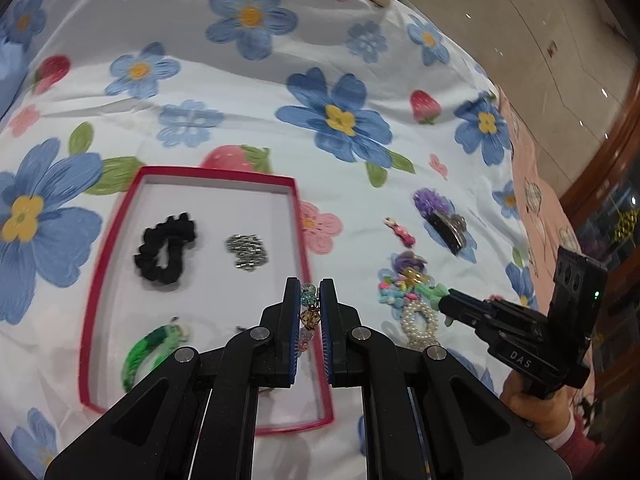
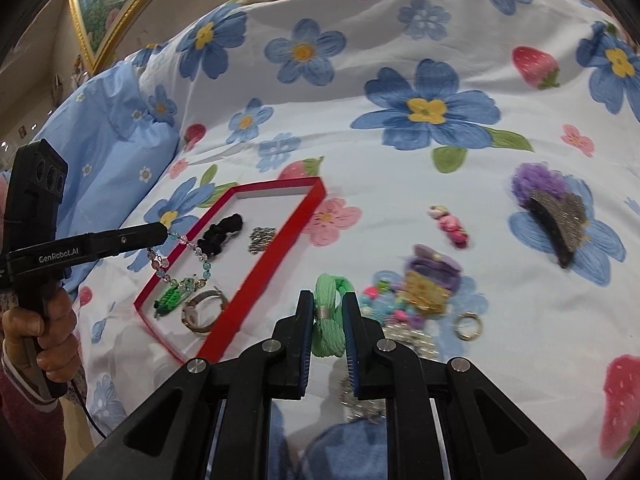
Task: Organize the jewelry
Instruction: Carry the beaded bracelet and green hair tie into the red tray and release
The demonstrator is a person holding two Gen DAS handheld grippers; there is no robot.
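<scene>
My left gripper is shut on a beaded bracelet and holds it over the red-rimmed tray; in the right wrist view the bracelet hangs from it above the tray. The tray holds a black scrunchie, a silver chain, a green band and a watch. My right gripper is shut on a light green hair tie, beside a pile of beads and pearls.
A purple and black hair claw, a pink charm, a gold ring and a purple clip lie on the floral bedsheet. A blue pillow lies at the left.
</scene>
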